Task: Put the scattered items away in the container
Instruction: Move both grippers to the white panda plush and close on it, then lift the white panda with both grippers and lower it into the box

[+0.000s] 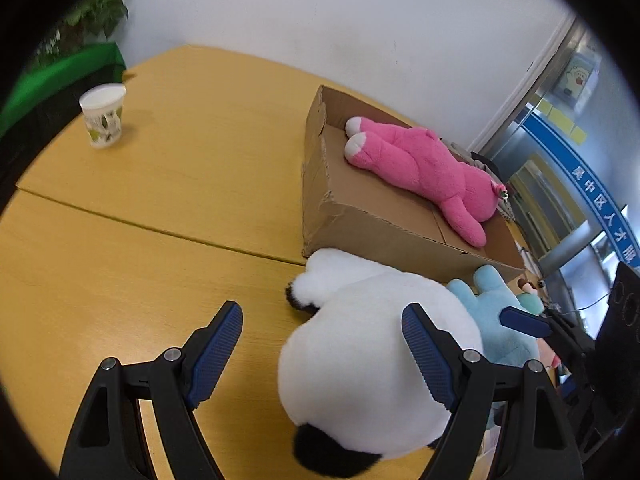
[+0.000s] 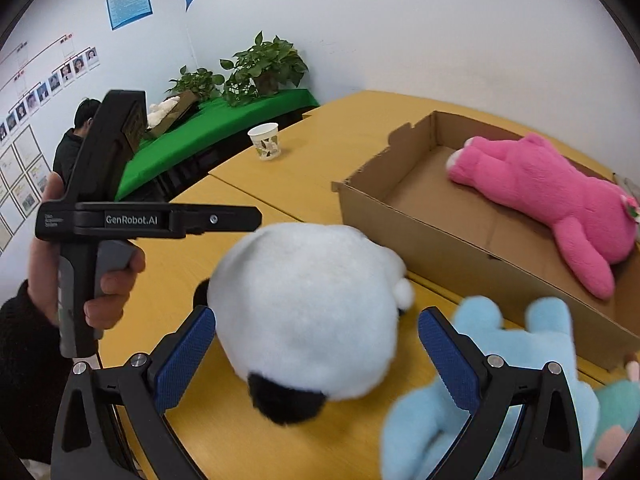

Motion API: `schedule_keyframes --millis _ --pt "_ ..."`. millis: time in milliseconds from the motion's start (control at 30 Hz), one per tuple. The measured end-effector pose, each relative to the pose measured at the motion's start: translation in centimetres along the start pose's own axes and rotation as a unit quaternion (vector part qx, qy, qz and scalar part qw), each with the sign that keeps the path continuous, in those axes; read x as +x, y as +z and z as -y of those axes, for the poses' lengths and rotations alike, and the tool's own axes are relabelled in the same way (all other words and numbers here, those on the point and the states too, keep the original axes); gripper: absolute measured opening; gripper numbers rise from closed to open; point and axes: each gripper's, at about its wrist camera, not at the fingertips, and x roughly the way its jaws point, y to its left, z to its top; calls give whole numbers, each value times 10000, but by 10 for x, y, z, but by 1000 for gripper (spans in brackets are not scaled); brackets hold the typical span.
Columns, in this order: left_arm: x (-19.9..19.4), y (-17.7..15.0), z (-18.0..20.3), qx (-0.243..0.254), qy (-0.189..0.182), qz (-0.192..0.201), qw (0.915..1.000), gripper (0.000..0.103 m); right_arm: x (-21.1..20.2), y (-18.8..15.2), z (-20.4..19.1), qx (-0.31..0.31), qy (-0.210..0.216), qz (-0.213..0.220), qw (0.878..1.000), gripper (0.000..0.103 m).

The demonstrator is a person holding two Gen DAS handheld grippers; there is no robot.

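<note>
The round white-and-black plush toy (image 2: 308, 312) is seen closest, lying on the yellow wooden desk (image 1: 160, 200) just in front of the open brown cardboard box (image 2: 420, 216). The right gripper (image 2: 316, 356) is spread around it, pads apart from the fur. The left gripper (image 1: 322, 352) is also spread, empty. A pink plush bear (image 1: 420, 168) lies inside the box; a light-blue plush toy (image 2: 500, 360) rests beside it.
</note>
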Motion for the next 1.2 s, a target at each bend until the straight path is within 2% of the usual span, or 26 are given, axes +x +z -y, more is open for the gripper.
schedule_keyframes --millis 133,200,300,533,600,767,1000,1200 --pt "24 -3 -21 -306 -854 -306 9954 82 38 7 -3 158 56 -281 9995 103" --pt "33 -5 -29 -491 -1061 -393 9924 83 54 6 -1 131 -92 -383 9991 103" --pt "47 -10 -39 -777 -1473 -560 9844 89 65 4 3 218 58 -402 9989 103" --pt "76 -28 -41 -1105 -2305 -775 9637 90 77 -9 14 468 304 -546 9969 103" --pt "80 -32 -33 -1071 -2354 -829 9624 90 76 -12 15 520 358 -541 9965 103" --pt "65 -38 -10 -783 -2192 -766 9695 85 70 -19 8 474 318 -384 9976 103" --pt "31 -35 26 -448 -1892 -373 9802 79 41 -24 2 519 385 103 9979 89" --pt "0 1 61 -116 -2145 183 9765 79 2 1 -2 241 217 671 9972 88"
